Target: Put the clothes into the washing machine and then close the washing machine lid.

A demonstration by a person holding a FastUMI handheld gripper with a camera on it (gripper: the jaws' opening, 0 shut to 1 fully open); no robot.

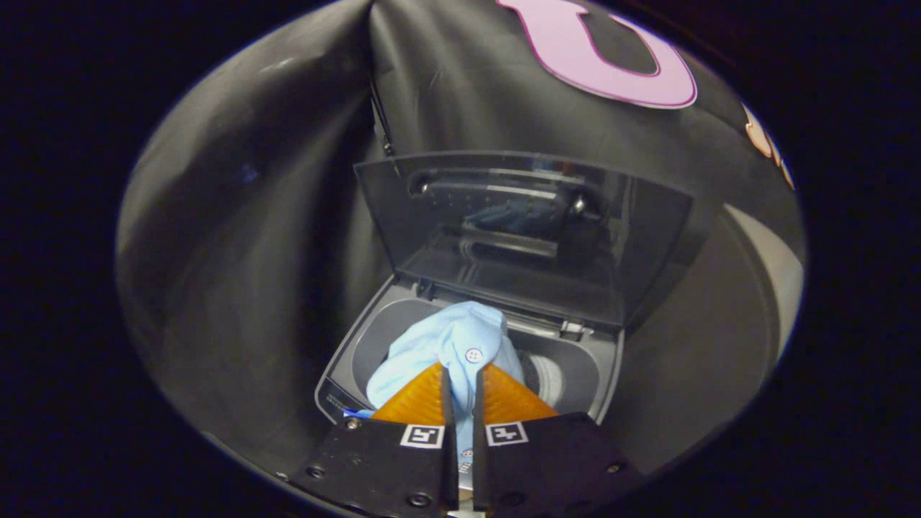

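A light blue garment point(450, 345) with a small white button hangs bunched above the open drum of a small grey top-loading washing machine point(338, 385). My gripper point(462, 374) is shut on the cloth, which passes through the narrow gap between the two orange fingers point(417, 399). The cloth hangs over the drum's left and middle part. The machine's dark see-through lid point(518, 237) stands raised at the back, just beyond the garment. Part of the drum's inner wall point(554, 378) shows to the right of the fingers.
Black cloth of the booth wall point(252, 252) surrounds the machine at the back and left. A pale surface point(773, 266) curves along the far right.
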